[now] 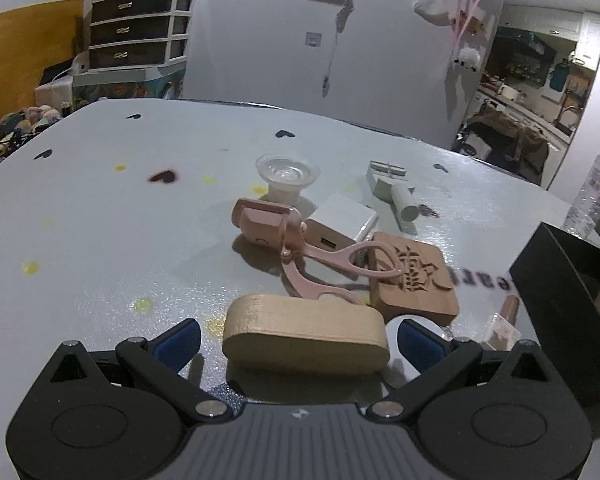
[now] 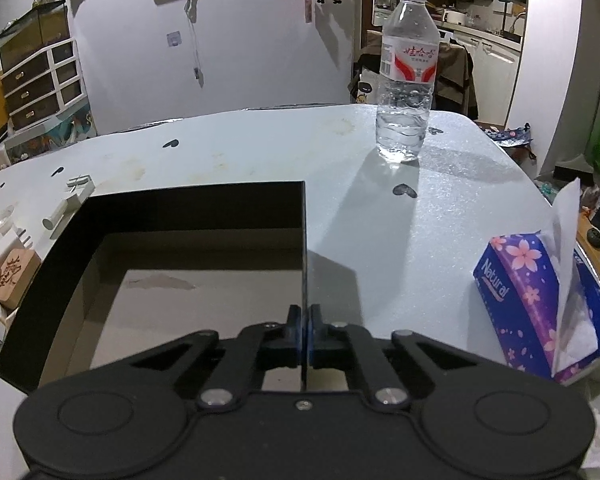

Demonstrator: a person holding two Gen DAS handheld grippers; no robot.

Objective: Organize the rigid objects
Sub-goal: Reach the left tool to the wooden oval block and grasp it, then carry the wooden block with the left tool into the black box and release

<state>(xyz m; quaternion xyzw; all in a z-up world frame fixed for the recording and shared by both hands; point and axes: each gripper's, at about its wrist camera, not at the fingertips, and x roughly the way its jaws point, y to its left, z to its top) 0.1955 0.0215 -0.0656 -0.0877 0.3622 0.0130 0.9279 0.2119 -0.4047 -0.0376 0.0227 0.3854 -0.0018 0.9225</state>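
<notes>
Wooden block (image 1: 306, 330) lies between spread left fingers (image 1: 178, 342); right fingers (image 2: 294, 330) clamp box wall (image 2: 305, 248).

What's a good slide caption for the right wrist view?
Right gripper shut on the black box's wall, steadying the empty box on the table near a water bottle and tissue pack.

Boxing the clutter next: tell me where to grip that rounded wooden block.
Take the wooden block across its two rounded ends, coming in low from its near side. It lies flat and lengthwise between the left tool's open pads, which already bracket both ends.
</notes>
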